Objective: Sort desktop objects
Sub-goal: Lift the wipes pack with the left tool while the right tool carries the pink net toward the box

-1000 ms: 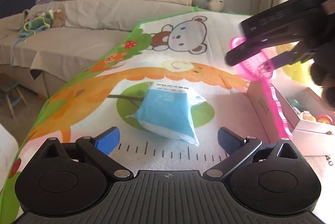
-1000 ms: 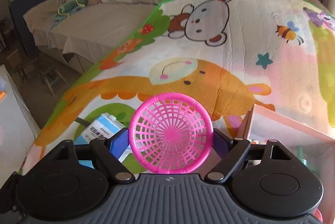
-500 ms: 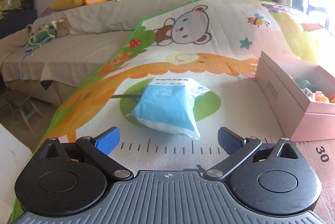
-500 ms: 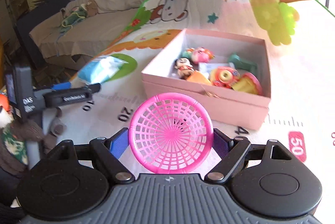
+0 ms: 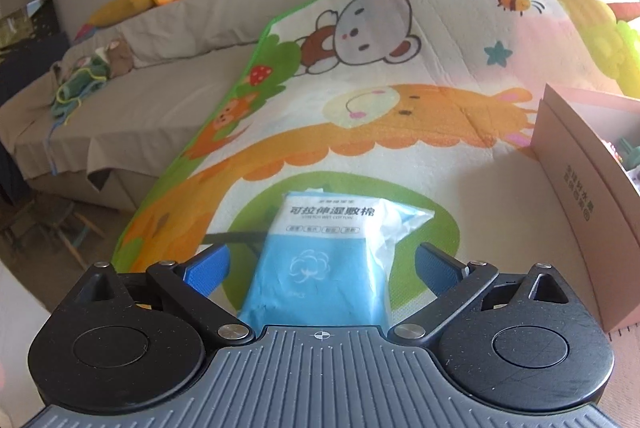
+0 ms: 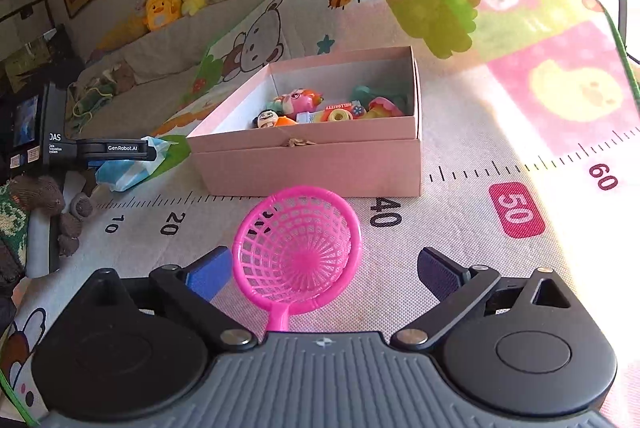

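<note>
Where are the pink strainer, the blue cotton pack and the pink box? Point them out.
pink strainer (image 6: 298, 252), right wrist view, mesh bowl.
blue cotton pack (image 5: 320, 268), left wrist view, blue front.
pink box (image 6: 312, 164), right wrist view, near wall.

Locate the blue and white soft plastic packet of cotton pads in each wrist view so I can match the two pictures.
Left wrist view: the blue and white soft plastic packet lies bottom centre on the mat, between the left gripper's open blue pads.
Right wrist view: it lies at the left edge, partly hidden behind the left gripper, left of the box.
Shared landmark: the pink cardboard box, right of the packet in both.
</note>
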